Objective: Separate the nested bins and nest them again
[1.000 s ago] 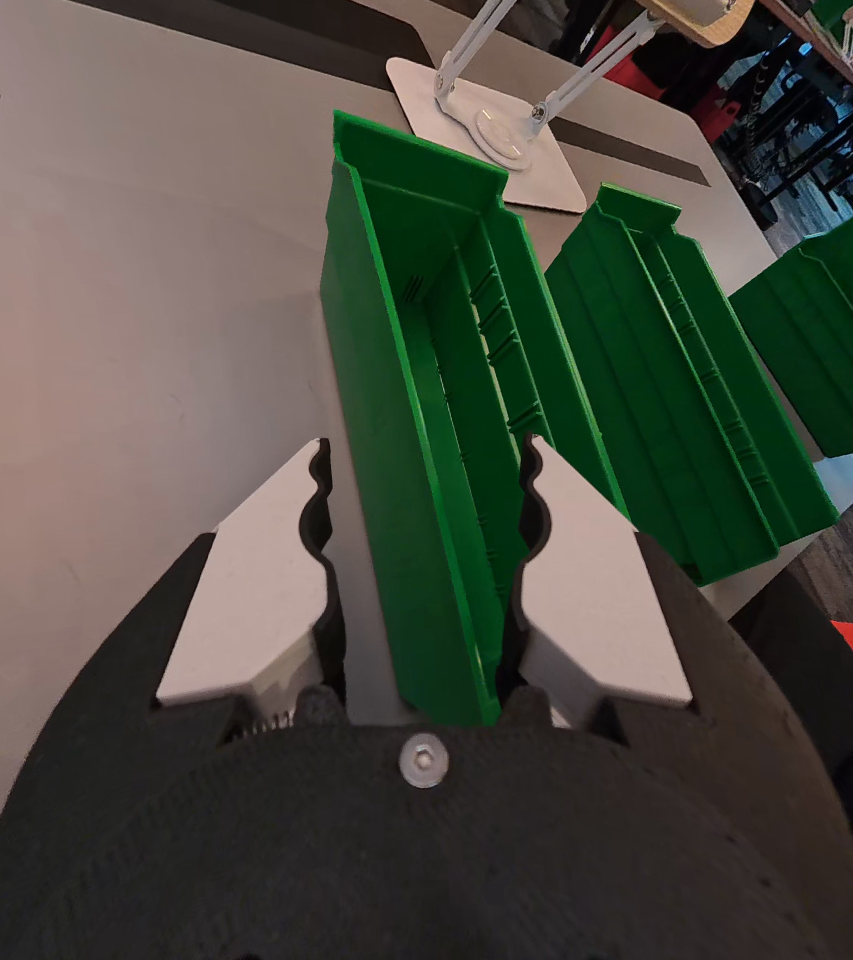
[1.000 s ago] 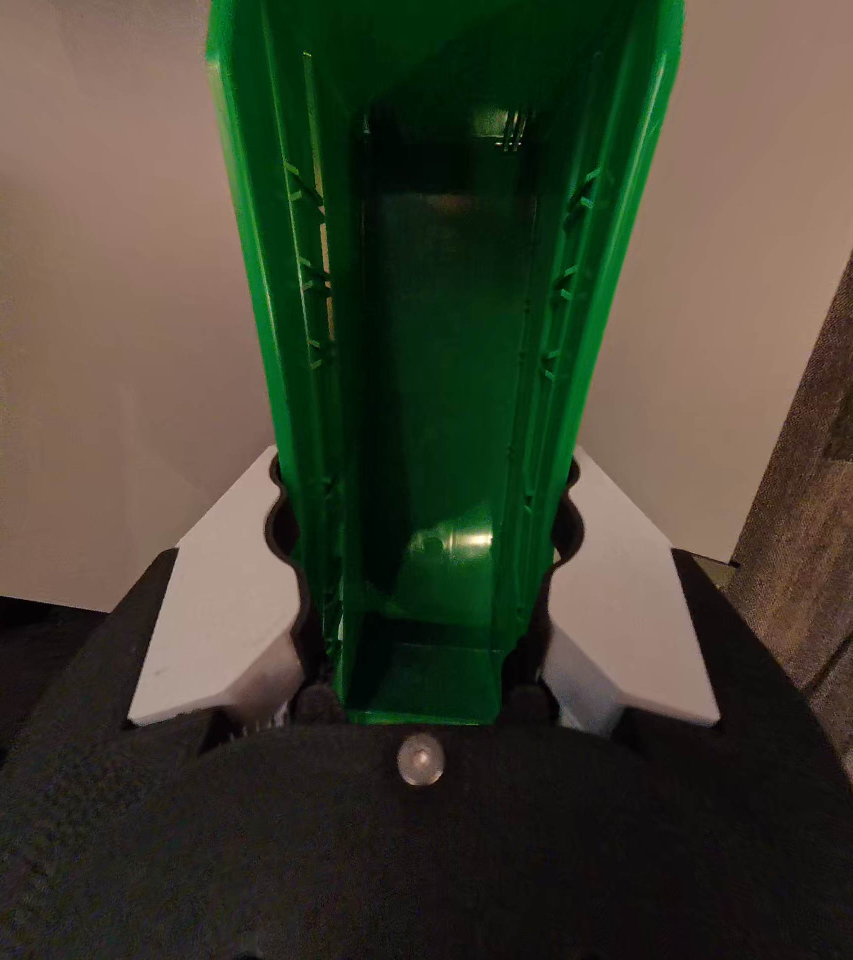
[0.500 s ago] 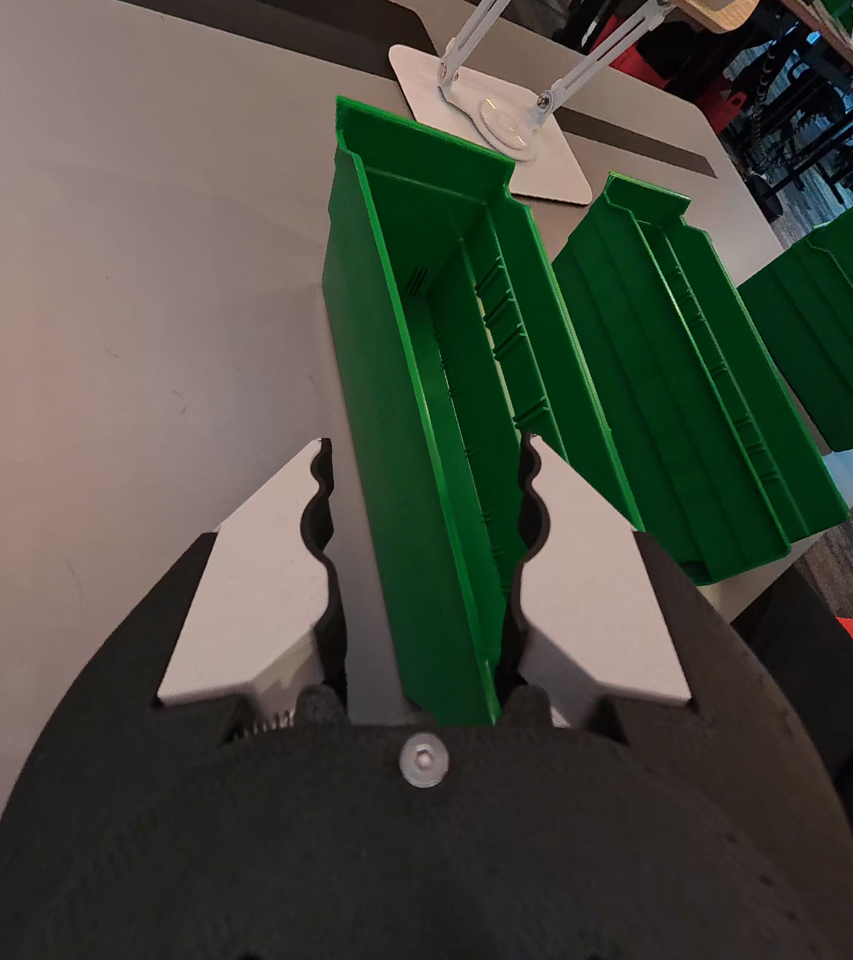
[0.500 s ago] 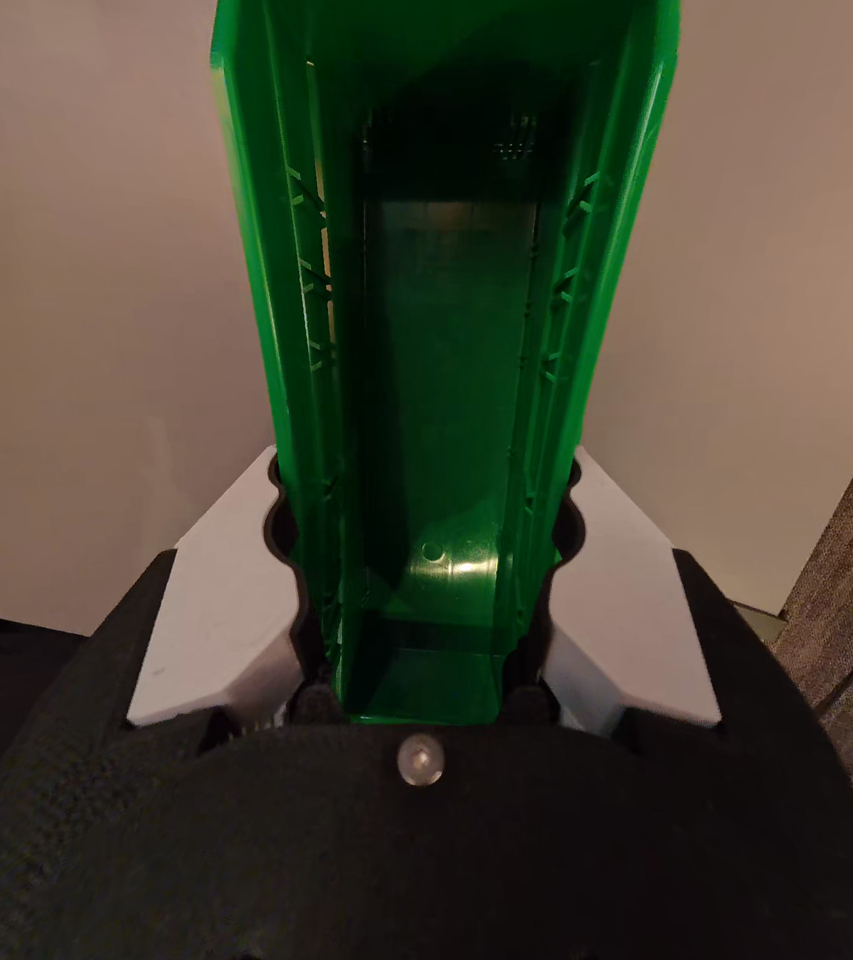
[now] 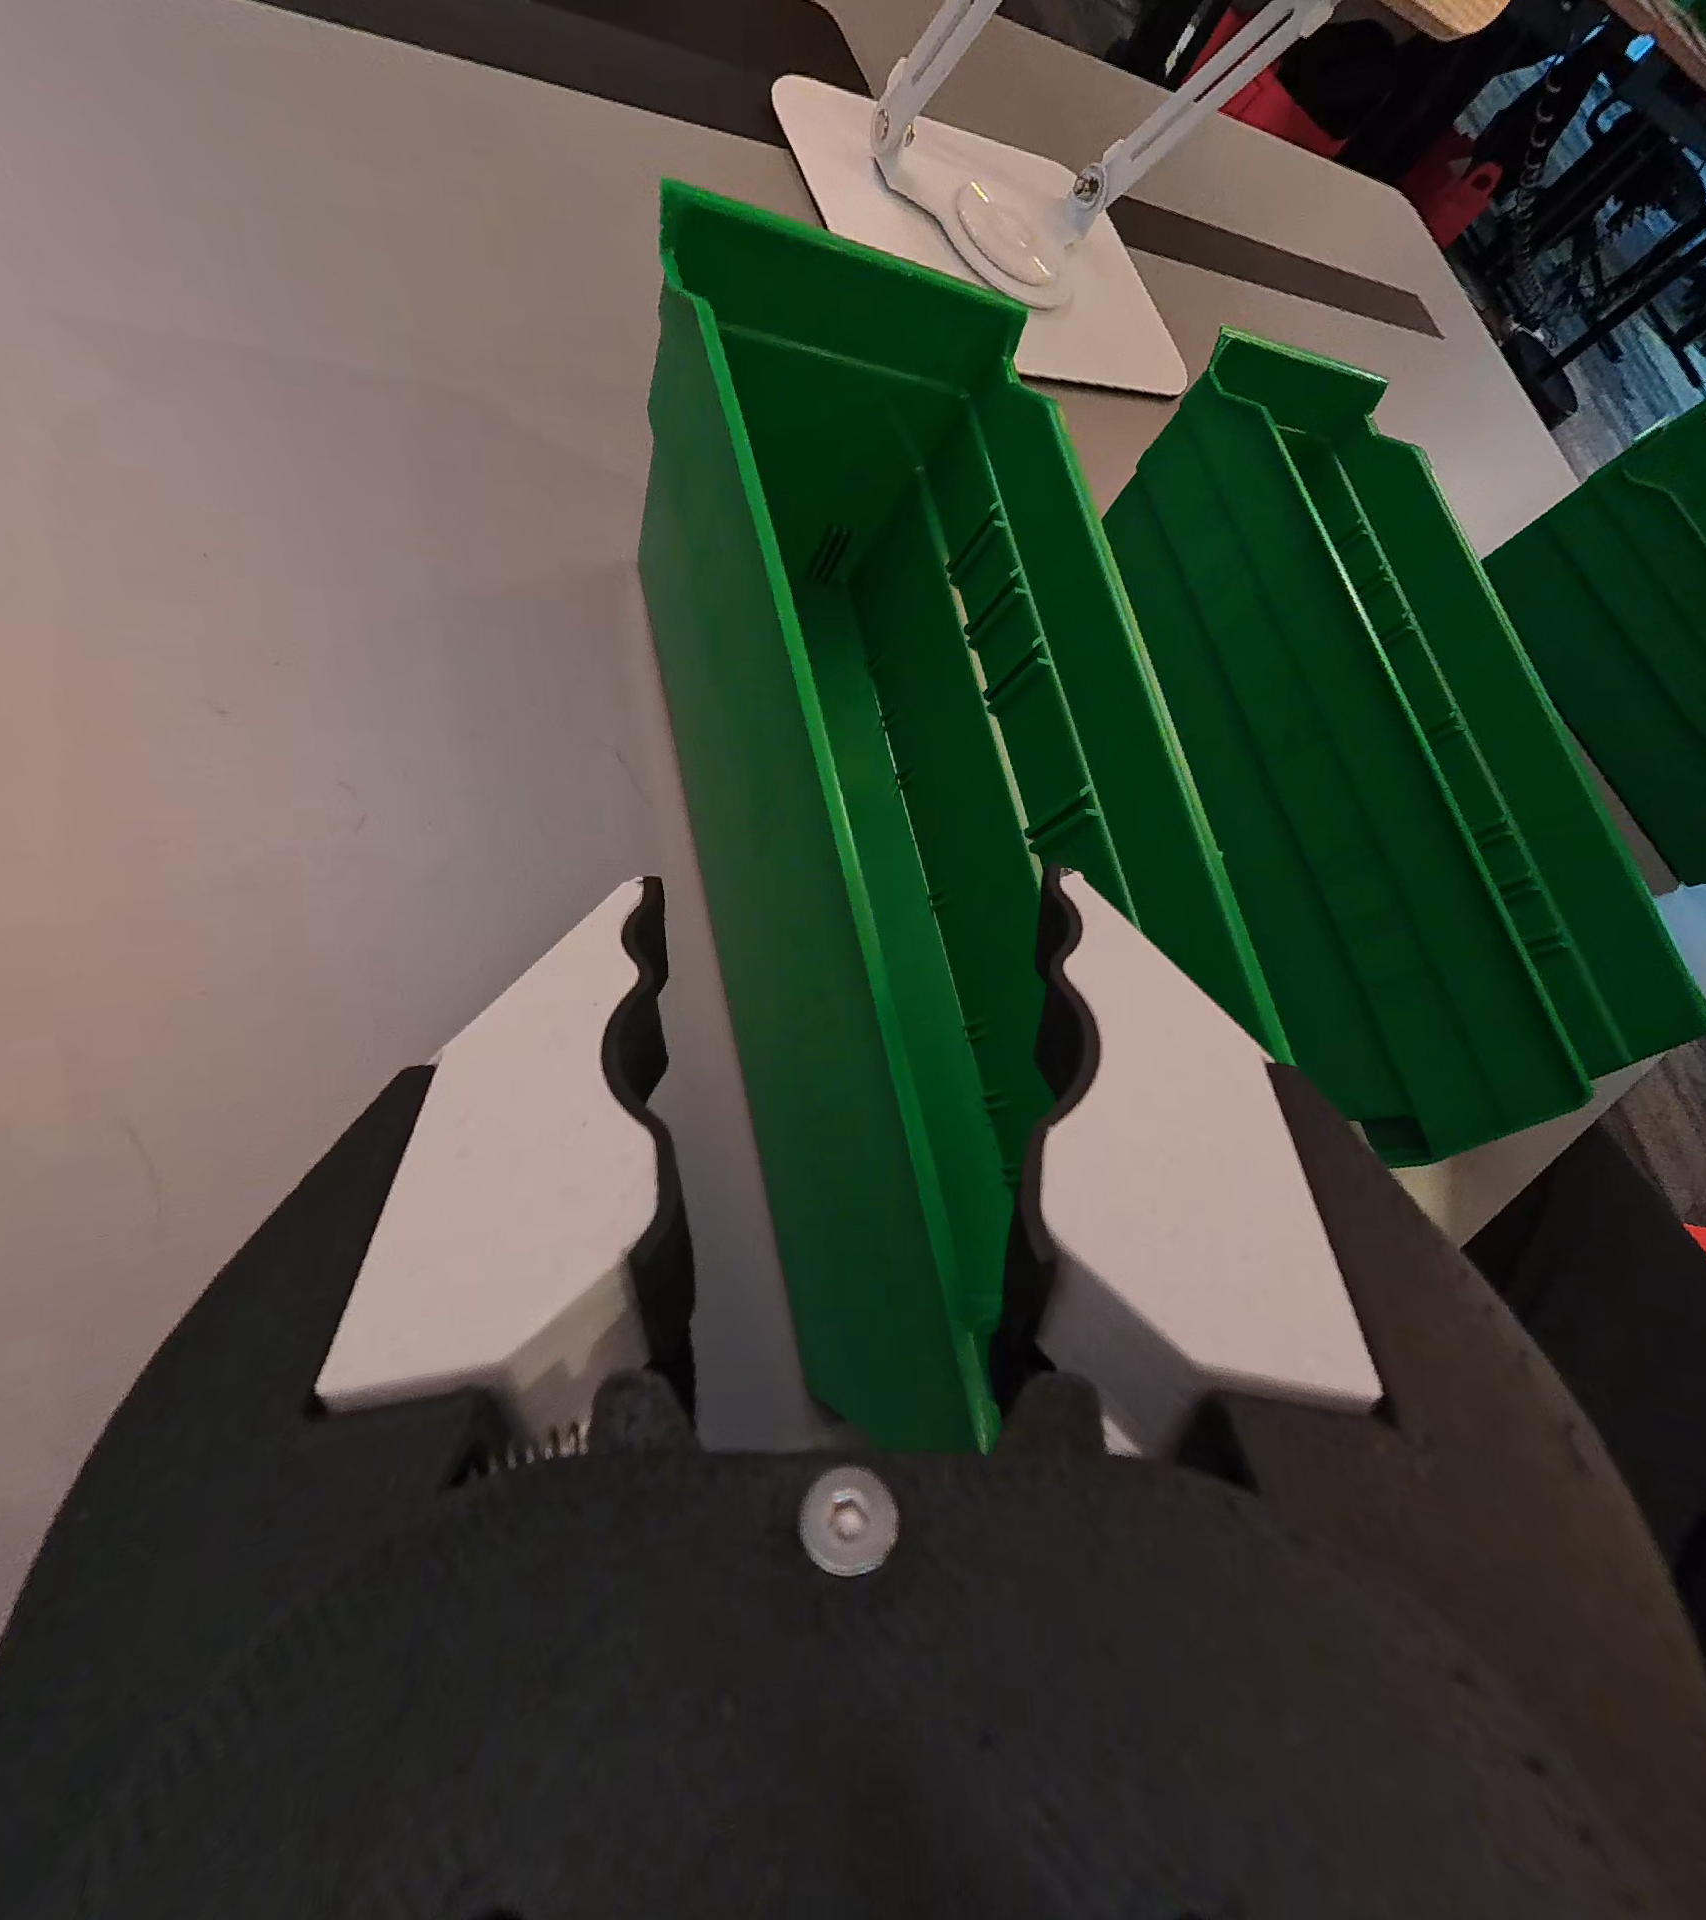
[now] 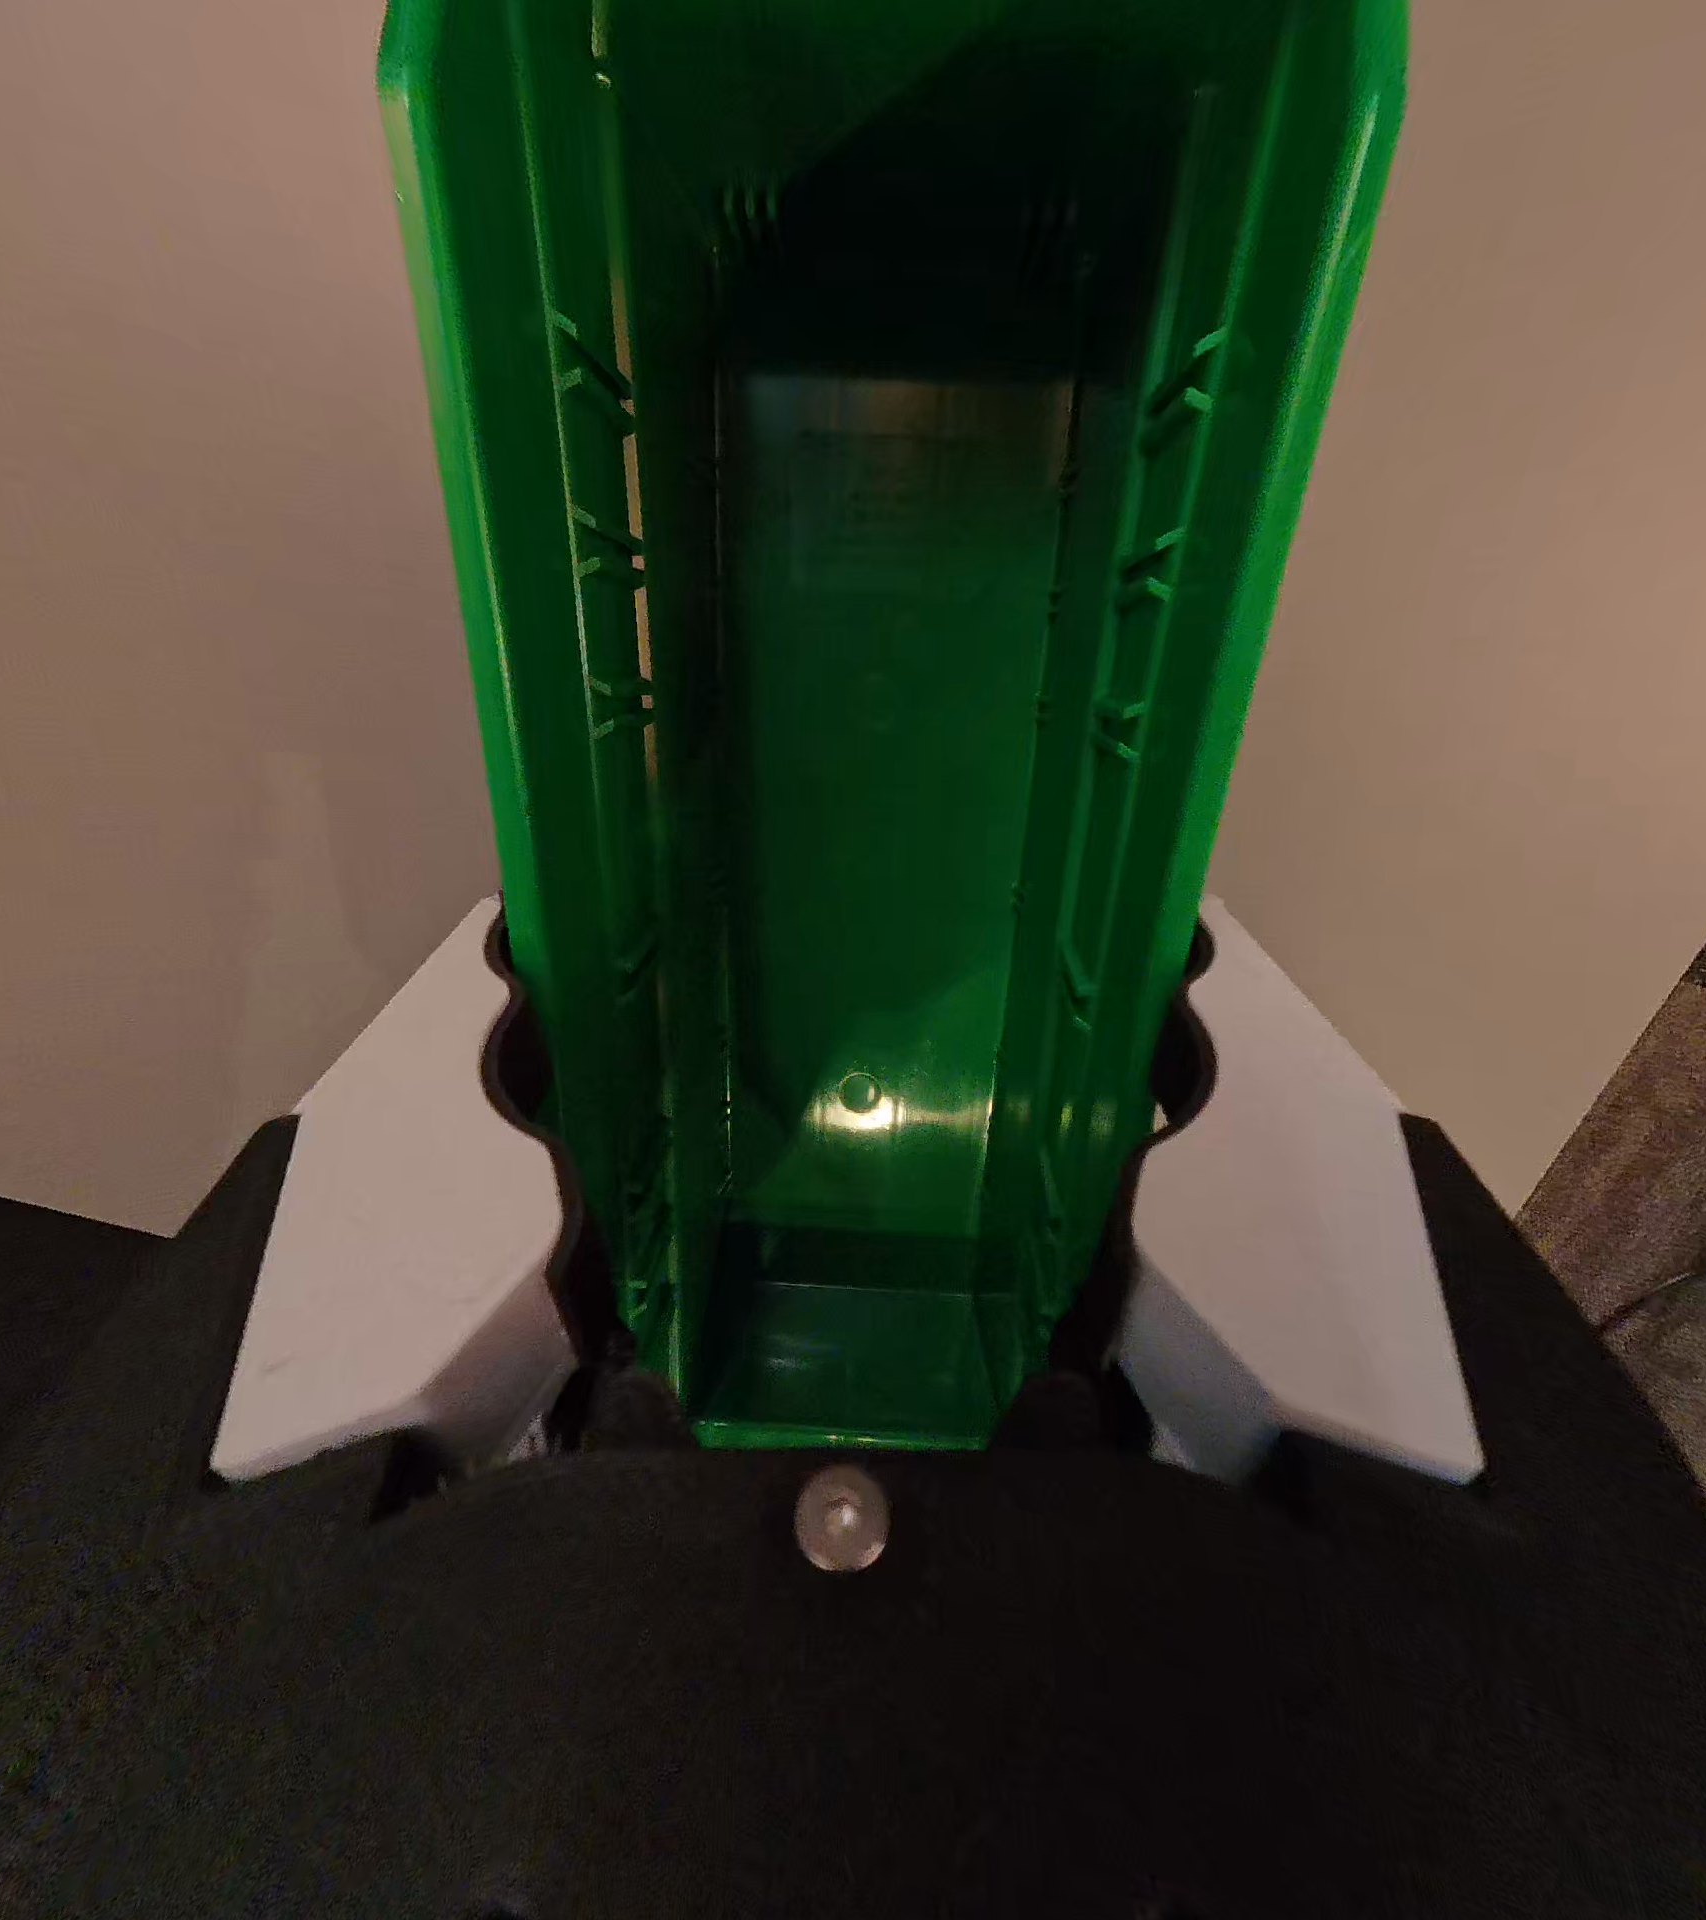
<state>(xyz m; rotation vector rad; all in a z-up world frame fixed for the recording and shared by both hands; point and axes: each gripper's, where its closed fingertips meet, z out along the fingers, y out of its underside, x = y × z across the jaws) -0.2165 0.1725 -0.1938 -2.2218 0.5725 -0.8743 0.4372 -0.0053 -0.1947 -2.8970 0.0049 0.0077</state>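
A long green bin [image 5: 932,623] stands on the grey table [image 5: 257,520]. My left gripper [image 5: 854,878] is open astride the bin's left wall, with one finger outside, clear of the wall, and one inside. A second green bin [image 5: 1348,727] lies beside it on the right. A third green bin [image 5: 1659,644] shows at the far right edge. My right gripper [image 6: 851,914] is shut across the width of a green bin [image 6: 890,623], with both fingers on its outer walls, and holds it above the table [image 6: 153,520].
A white lamp base [image 5: 994,239] with two thin arms stands behind the bins. The table's right edge runs close past the second bin, with wood floor [image 6: 1680,1091] beyond. Chairs and shelving fill the far right background.
My right gripper has carried its bin further over the table, so less floor shows on the right. My left gripper has stayed astride the wall, with the view tilted slightly.
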